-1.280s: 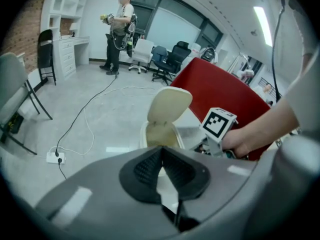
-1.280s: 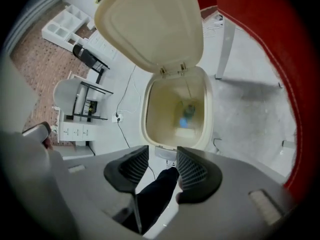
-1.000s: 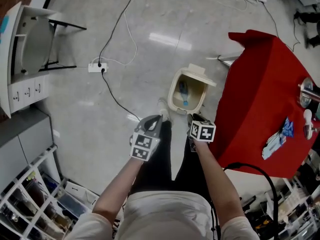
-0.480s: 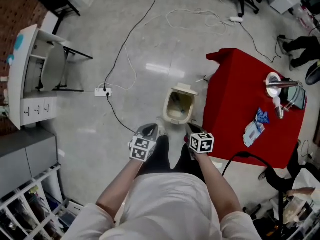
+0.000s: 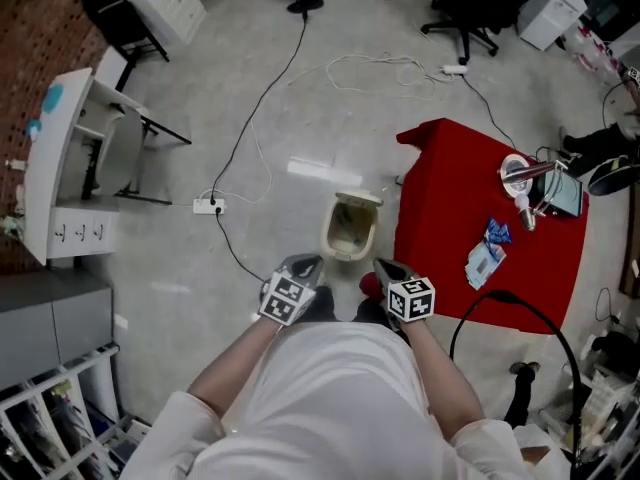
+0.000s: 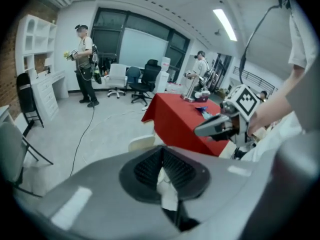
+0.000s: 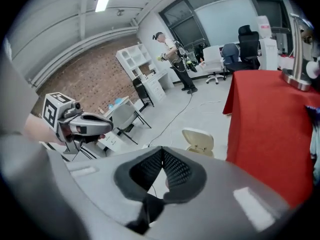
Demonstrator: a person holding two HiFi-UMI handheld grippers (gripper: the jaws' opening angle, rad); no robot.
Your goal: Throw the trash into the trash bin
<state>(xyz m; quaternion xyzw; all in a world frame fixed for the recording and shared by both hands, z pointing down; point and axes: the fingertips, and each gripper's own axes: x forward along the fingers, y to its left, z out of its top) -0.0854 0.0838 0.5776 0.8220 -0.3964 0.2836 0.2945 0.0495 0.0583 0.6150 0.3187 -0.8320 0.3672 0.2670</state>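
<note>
1. The cream plastic flip-lid trash bin (image 5: 329, 236) stands open on the grey floor, just beside the corner of the red-clothed table (image 5: 440, 208). Its contents are too small to tell.
2. A blue-and-white packet (image 5: 484, 261), likely trash, lies on that table, well apart from the bin.
3. The right gripper (image 7: 161, 150) has its jaws pressed together on nothing. The left gripper (image 6: 160, 151) also has its tips meeting. Something pale shows behind them, either a scrap or the bin beyond.
4. This looks like a pause between drops. The next move calls for turning to the table and opening a gripper over the packet.
</note>
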